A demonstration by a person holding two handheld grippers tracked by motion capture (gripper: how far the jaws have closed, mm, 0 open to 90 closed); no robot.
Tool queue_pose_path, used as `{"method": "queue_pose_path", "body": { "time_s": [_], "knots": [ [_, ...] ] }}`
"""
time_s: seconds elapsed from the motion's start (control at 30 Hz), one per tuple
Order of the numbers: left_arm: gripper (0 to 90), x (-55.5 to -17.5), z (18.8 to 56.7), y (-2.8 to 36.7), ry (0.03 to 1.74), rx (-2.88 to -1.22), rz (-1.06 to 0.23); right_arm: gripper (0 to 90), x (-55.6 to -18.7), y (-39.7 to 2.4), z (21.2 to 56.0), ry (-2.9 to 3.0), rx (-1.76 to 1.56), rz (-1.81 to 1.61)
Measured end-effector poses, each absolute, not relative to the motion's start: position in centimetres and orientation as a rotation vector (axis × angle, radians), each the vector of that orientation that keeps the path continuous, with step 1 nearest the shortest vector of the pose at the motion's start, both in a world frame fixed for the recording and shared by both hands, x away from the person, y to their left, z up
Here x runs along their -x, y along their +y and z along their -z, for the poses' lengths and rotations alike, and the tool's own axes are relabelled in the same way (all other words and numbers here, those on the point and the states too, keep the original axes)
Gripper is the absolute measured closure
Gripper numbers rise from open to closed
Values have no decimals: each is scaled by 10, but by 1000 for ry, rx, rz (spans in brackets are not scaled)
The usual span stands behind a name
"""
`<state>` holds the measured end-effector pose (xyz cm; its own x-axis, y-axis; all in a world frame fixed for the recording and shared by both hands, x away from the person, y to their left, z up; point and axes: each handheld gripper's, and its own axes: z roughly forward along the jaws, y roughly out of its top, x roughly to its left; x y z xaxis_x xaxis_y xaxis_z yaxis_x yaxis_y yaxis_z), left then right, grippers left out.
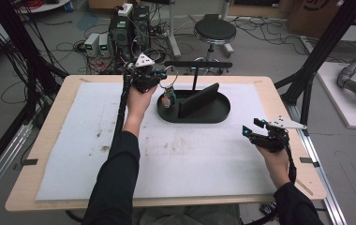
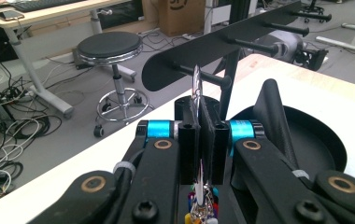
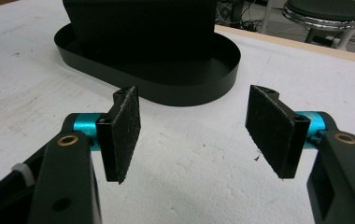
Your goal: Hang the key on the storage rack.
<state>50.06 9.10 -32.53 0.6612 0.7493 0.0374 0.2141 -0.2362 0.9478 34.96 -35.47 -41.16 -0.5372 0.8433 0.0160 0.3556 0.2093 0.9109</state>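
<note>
Over table (image 1: 73,154), raised left tool (image 1: 159,79) clamps keyring (image 1: 168,86).

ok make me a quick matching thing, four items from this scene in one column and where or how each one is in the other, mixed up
Column 1
1. left gripper
2. right gripper
3. key ring
4. black oval tray

Column 2
A. open, above the white mat at the table's right side
B. on the mat, at the foot of the peg rack
C. shut, raised near the rack
D. pinched between two pads, its loop close to a peg

Pairs: 1-C, 2-A, 3-D, 4-B
</note>
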Motion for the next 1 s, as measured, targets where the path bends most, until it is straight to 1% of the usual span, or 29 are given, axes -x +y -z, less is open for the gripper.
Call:
{"method": "queue_pose_path", "body": {
  "time_s": [0.13, 0.27, 0.33, 0.4, 0.5, 0.57, 0.63, 0.77, 0.93, 1.0],
  "knots": [
    [841, -501, 327, 92, 793, -1780, -612, 361, -349, -354, 412, 1998, -1109, -1299],
    [800, -502, 330, 96, 832, -1759, -612, 361, -350, -354, 412, 1996, -1112, -1299],
    [763, -501, 333, 98, 854, -1735, -601, 361, -350, -354, 412, 1998, -1114, -1300],
    [716, -500, 333, 102, 878, -1725, -604, 361, -350, -354, 412, 1998, -1116, -1299],
    [569, -497, 332, 107, 911, -1705, -601, 361, -350, -355, 412, 1997, -1113, -1298],
    [498, -491, 330, 110, 917, -1701, -615, 361, -350, -355, 413, 1996, -1114, -1299],
    [445, -484, 328, 112, 903, -1701, -633, 361, -350, -355, 413, 1996, -1119, -1298],
    [390, -463, 329, 118, 865, -1693, -632, 361, -351, -356, 413, 1996, -1118, -1298],
    [388, -432, 333, 127, 817, -1724, -576, 360, -351, -357, 414, 1992, -1133, -1306],
    [374, -418, 335, 132, 806, -1718, -567, 360, -352, -358, 414, 1990, -1133, -1307]
  ]
}}
